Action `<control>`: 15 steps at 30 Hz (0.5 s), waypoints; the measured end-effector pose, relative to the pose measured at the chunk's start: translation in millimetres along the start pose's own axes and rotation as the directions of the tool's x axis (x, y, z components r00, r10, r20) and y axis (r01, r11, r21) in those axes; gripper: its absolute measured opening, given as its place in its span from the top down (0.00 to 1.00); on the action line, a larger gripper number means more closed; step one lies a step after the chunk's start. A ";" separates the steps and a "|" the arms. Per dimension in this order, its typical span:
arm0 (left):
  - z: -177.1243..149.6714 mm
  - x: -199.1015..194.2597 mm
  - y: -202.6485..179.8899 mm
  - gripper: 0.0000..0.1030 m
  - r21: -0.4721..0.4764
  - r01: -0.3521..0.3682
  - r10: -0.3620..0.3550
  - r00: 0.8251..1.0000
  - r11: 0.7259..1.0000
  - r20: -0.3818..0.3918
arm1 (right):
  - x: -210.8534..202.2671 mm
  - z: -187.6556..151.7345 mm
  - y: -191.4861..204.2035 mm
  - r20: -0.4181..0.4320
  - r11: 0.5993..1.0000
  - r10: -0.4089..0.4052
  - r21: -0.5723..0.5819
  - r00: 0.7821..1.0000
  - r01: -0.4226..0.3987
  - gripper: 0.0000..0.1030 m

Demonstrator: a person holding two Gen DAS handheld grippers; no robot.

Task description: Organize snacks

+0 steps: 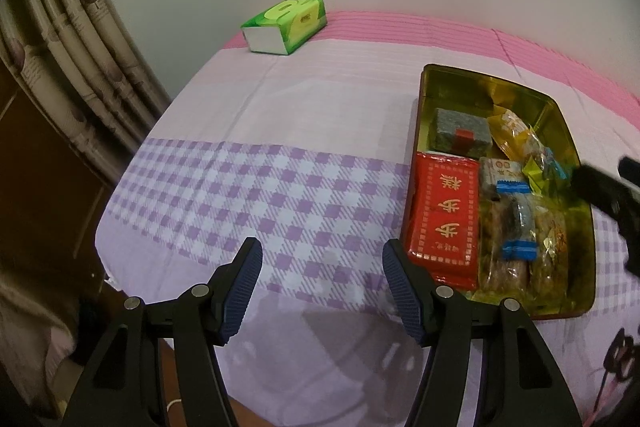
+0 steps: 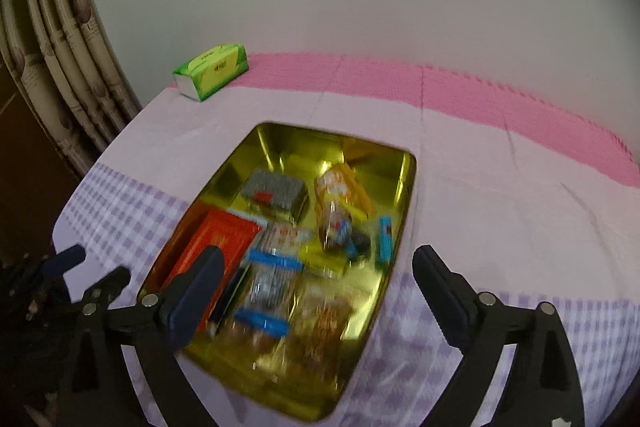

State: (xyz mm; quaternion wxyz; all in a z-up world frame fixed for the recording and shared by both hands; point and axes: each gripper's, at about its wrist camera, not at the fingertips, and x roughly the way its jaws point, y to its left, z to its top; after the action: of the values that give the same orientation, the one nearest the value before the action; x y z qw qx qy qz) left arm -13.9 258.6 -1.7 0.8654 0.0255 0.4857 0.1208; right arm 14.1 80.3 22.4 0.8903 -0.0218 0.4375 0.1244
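Observation:
A gold tin tray (image 1: 440, 77) sits on the cloth-covered table and holds several snacks: a red box (image 1: 446, 215), a grey block (image 1: 458, 131), a yellow packet (image 1: 516, 135) and clear packs with blue bands (image 1: 512, 223). My left gripper (image 1: 322, 281) is open and empty, just left of the tray's near corner. My right gripper (image 2: 316, 291) is open and empty, above the tray (image 2: 280, 135); its view is blurred. The red box (image 2: 216, 243) lies by its left finger. The right gripper also shows at the right edge of the left wrist view (image 1: 608, 187).
A green tissue pack (image 1: 286, 23) lies at the table's far left corner, also in the right wrist view (image 2: 212, 71). The table wears a purple checked and pink cloth (image 1: 240, 187). A curtain (image 1: 60, 47) hangs left. A white wall stands behind.

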 end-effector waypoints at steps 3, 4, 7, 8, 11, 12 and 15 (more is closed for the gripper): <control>-0.6 -1.1 -3.4 0.38 0.015 -0.002 0.002 1.000 1.000 0.003 | -6.9 -14.4 -1.9 -0.021 1.000 0.001 0.014 1.000 0.000 0.06; -0.7 -1.3 -4.5 0.39 0.019 -0.002 0.001 1.000 1.000 0.004 | -8.6 -19.5 -2.1 -0.027 1.000 -0.002 0.015 1.000 0.003 0.05; -1.5 -2.2 -7.3 0.38 0.032 0.000 -0.001 1.000 0.999 0.005 | -11.6 -31.2 -1.4 -0.044 1.000 -0.006 0.022 0.999 0.007 0.04; -1.7 -2.6 -8.3 0.38 0.035 0.001 -0.001 1.000 0.999 0.006 | -11.1 -33.1 -1.2 -0.049 1.000 -0.007 0.022 0.999 0.008 0.04; -1.6 -3.2 -9.8 0.38 0.042 0.002 -0.002 1.000 0.999 0.007 | -7.9 -37.3 0.2 -0.070 1.000 -0.024 0.018 0.997 0.026 0.04; -1.6 -3.4 -10.3 0.38 0.045 0.000 -0.001 1.000 0.999 0.009 | -7.0 -38.1 1.1 -0.077 1.000 -0.023 0.018 0.997 0.025 0.04; -2.2 -3.1 -11.5 0.38 0.048 -0.002 0.001 1.000 0.999 0.008 | -4.7 -42.5 3.7 -0.093 1.000 -0.019 0.013 0.996 0.021 0.04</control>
State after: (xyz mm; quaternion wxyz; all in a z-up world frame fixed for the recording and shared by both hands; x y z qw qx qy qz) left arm -15.2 246.5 -2.1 0.8662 0.0472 0.4852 0.1097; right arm -22.5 76.7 0.1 0.8704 -0.0257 0.4788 0.1113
